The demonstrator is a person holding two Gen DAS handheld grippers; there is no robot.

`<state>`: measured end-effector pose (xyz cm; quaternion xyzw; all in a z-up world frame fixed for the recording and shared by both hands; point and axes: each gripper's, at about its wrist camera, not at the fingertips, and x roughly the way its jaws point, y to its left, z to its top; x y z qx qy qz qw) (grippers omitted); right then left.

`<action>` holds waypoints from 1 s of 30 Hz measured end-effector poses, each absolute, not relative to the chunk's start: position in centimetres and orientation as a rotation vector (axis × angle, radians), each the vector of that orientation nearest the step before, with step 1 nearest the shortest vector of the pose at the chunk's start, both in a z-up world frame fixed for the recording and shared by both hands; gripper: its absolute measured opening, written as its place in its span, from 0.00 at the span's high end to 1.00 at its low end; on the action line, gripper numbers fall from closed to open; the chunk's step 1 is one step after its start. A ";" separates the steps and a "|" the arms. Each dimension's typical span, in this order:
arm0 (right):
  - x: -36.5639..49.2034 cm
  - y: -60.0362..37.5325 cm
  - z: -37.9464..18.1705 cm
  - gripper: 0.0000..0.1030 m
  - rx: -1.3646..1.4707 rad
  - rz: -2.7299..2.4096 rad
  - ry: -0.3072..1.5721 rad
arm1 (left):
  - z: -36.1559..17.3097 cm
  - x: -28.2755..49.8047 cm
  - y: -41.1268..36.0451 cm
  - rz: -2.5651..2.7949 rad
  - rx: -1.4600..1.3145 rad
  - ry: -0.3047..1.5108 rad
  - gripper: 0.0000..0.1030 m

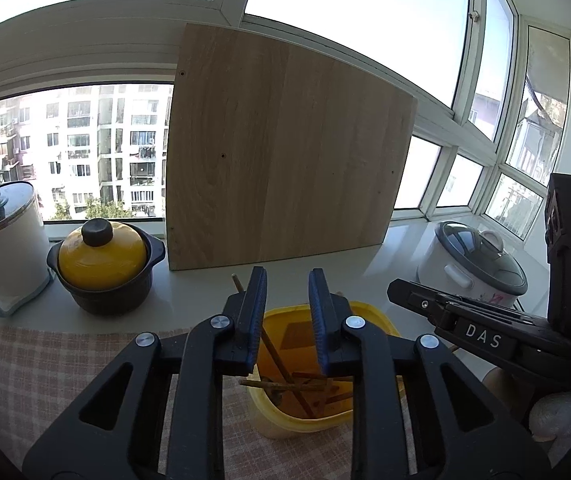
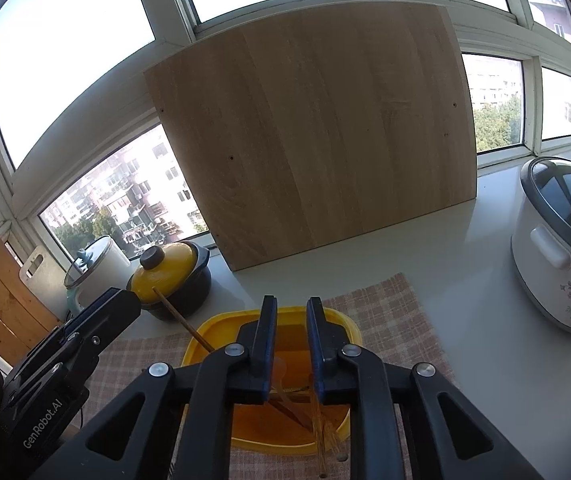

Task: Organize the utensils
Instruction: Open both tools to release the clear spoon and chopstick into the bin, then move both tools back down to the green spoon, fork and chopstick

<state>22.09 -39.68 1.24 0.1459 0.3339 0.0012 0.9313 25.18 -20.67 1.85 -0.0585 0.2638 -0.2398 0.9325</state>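
Observation:
A yellow plastic container (image 1: 369,314) stands on a checked cloth and holds several wooden chopsticks (image 1: 285,384). One chopstick (image 1: 239,282) leans out over its far left rim. My left gripper (image 1: 287,284) hovers over the container, jaws apart and empty. In the right wrist view the same container (image 2: 205,332) sits under my right gripper (image 2: 291,308), whose jaws are apart and empty. The leaning chopstick (image 2: 177,316) shows there too, with the left gripper's body (image 2: 65,360) at the left. The right gripper's body (image 1: 485,332) shows at the right of the left wrist view.
A large wooden board (image 1: 285,152) leans against the window. A black pot with a yellow lid (image 1: 103,264) and a white kettle (image 1: 5,236) stand at the left. A white rice cooker (image 2: 561,240) stands at the right. The checked cloth (image 1: 57,364) covers the near counter.

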 end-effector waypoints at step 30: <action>11.6 -35.1 2.2 0.00 0.130 0.120 0.581 | -1.1 18.3 -6.2 -0.430 -0.131 0.728 0.53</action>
